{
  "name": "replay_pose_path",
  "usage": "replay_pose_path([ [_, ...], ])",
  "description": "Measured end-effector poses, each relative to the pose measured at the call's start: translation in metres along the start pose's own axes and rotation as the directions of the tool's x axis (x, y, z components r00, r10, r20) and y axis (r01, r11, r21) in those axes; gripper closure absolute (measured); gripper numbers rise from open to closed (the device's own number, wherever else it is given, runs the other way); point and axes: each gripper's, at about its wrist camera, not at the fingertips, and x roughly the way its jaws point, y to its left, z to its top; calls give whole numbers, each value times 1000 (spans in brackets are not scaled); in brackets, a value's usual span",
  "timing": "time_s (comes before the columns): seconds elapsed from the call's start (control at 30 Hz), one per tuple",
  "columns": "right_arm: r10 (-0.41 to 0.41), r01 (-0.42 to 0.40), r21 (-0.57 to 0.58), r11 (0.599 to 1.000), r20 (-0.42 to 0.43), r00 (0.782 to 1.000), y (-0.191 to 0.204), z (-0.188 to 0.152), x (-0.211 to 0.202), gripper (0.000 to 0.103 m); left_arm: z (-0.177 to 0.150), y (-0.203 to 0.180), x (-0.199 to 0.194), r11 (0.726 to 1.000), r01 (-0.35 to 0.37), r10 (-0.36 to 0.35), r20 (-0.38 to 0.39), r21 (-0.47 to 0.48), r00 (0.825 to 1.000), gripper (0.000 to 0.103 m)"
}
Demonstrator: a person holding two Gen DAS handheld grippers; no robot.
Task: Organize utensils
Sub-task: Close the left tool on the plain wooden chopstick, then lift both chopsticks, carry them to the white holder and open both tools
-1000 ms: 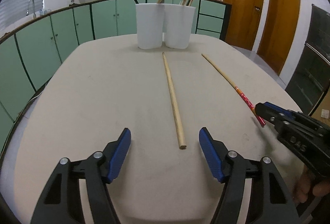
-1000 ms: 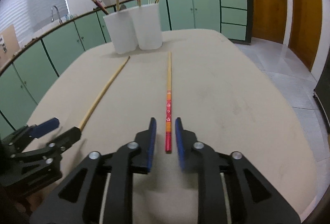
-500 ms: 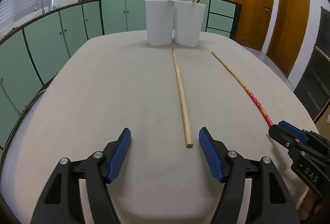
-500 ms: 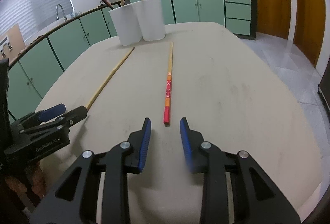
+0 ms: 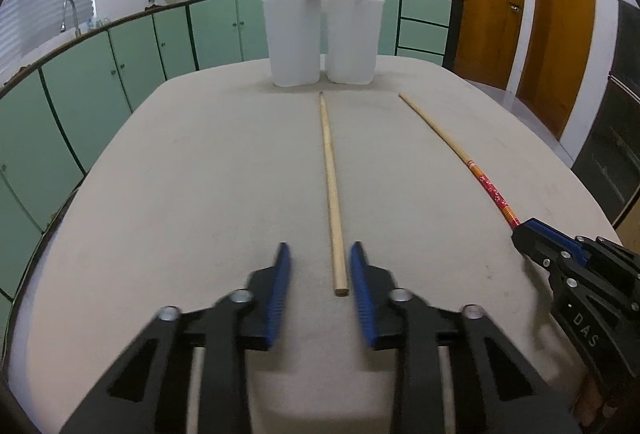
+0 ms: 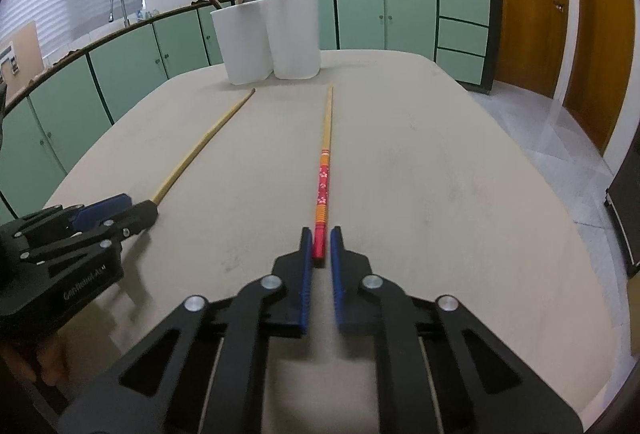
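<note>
1. Fingers (image 5: 280, 290) on the left gripper (image 5: 320, 249): just been closing, now narrow around the near butt of the plain wooden chopstick (image 5: 330, 174). Right-hand pad almost at the wood, left-hand pad a little way off, so nothing gripped yet.
2. On the right gripper (image 6: 320, 234): also just been closing, now pinched onto the red end of the red-patterned chopstick (image 6: 323, 186). Clamped at the very tip, with no gap to see.
3. Both sticks lying flat on the beige table (image 5: 200, 194), well apart, thick ends toward the grippers and thin tips pointing at the cups.
4. Likely to handle as light, stiff and slim. Little weight to carry, but apt to roll away from a one-sided push and to swing or droop when held only at one end.
5. Lacquered red end probably slick; bare wood probably grippier.
6. Better hold judged to be slightly further up from the butt, square across the shaft, firm but not crushing.
7. Farther off, standing side by side and touching: left white cup (image 5: 294, 42) and right white cup (image 5: 352, 42), each already holding upright chopsticks.
8. Probably sorted by kind, though hard to say which cup suits which stick.
</note>
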Motion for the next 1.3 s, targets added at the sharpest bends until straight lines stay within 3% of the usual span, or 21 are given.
replay_pose_path([
  [0.03,-4,4,-6,1000,1,1000,1,0,0,97,0,-1,0,1000,5,-5,1,3,1000,95],
  [0.07,-7,7,-10,1000,1,1000,1,0,1,97,0,-2,0,1000,10,-10,1,9,1000,97],
  [0.27,3,-3,2,1000,3,1000,-4,8,-6,98,2,3,-5,999,43,-43,-2,-7,999,97],
  [0.6,0,5,-60,998,85,996,-6,42,-41,98,31,17,-53,999,35,-36,96,14,995,97],
  [0.97,25,-11,-66,998,211,977,-18,115,-81,98,97,32,-100,999,46,-47,262,12,964,97],
  [1.3,82,-56,-110,992,251,964,-20,182,-94,98,149,44,-112,997,78,-79,340,18,937,97],
])
